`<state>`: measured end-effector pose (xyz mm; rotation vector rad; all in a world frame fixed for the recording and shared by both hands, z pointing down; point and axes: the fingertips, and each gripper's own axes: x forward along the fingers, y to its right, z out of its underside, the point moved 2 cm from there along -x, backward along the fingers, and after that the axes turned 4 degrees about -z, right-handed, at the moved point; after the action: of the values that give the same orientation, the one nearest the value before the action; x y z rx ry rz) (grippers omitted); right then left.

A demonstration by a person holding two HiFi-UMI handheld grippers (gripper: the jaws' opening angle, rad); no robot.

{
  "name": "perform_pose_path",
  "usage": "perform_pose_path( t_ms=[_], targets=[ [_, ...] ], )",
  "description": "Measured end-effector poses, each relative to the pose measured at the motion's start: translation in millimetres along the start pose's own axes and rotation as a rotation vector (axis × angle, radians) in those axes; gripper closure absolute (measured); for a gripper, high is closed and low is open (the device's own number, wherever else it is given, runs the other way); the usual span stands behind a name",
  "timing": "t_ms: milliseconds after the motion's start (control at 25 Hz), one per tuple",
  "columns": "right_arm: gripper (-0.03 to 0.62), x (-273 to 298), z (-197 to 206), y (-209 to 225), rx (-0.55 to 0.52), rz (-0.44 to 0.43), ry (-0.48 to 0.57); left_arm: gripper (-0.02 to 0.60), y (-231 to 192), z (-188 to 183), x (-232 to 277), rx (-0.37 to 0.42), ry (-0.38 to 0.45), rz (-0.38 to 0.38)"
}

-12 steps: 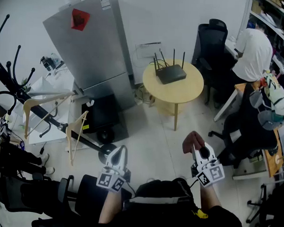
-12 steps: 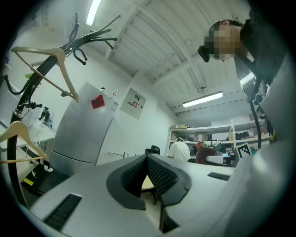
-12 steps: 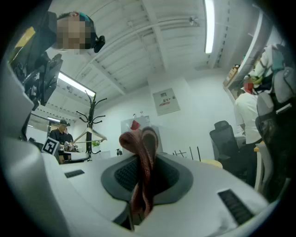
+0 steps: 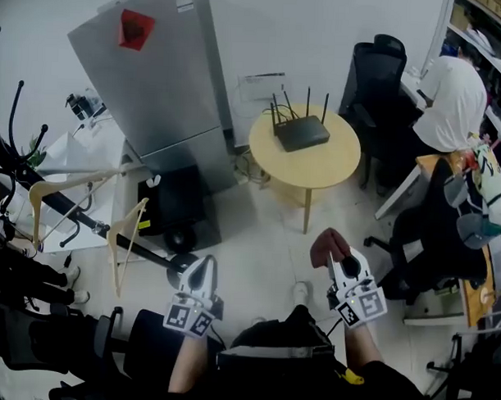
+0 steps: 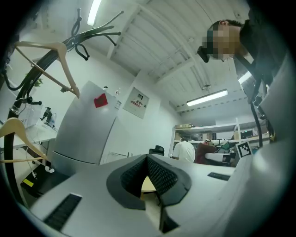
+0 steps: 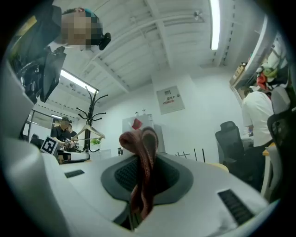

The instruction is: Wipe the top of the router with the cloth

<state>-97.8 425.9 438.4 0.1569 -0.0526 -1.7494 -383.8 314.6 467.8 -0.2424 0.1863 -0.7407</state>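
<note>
One router (image 4: 300, 132) lies on one round table (image 4: 321, 171). Left of the table stand one grey fridge (image 4: 156, 85) and two wooden hangers (image 4: 126, 232). In front of the table are one left gripper (image 4: 200, 269), one right gripper (image 4: 348, 261) and one cloth (image 4: 326, 245).

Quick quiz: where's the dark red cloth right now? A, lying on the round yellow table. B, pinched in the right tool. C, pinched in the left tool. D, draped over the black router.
B: the right gripper view shows the dark red cloth clamped between the jaws of the right tool, while the black router sits uncovered on the round yellow table.
</note>
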Motion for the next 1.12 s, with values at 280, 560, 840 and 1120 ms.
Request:
perform_pose_path(
  t_ms=[280,560,840,1120],
  targets=[
    [0.533,13.2,-10.4,112.8,0.003,0.017,0.032,0.588,26.6,-1.2,79.4,0.039,0.042,-0.036],
    [0.533,38.2,-27.4,189.1,0.016,-0.044,0.048,0.588,47.4,4.0,153.2,0.052,0.079,-0.082],
    [0.533,50.2,-21.1,249.5,0.073,-0.038,0.044,0.588,66.6,12.6,213.9,0.052,0.048,-0.061],
    [0.533,96.0,-5.8,266.8,0.082,-0.047,-0.004,0.588,45.3,16.8,260.8,0.034,0.042,-0.044]
  ],
)
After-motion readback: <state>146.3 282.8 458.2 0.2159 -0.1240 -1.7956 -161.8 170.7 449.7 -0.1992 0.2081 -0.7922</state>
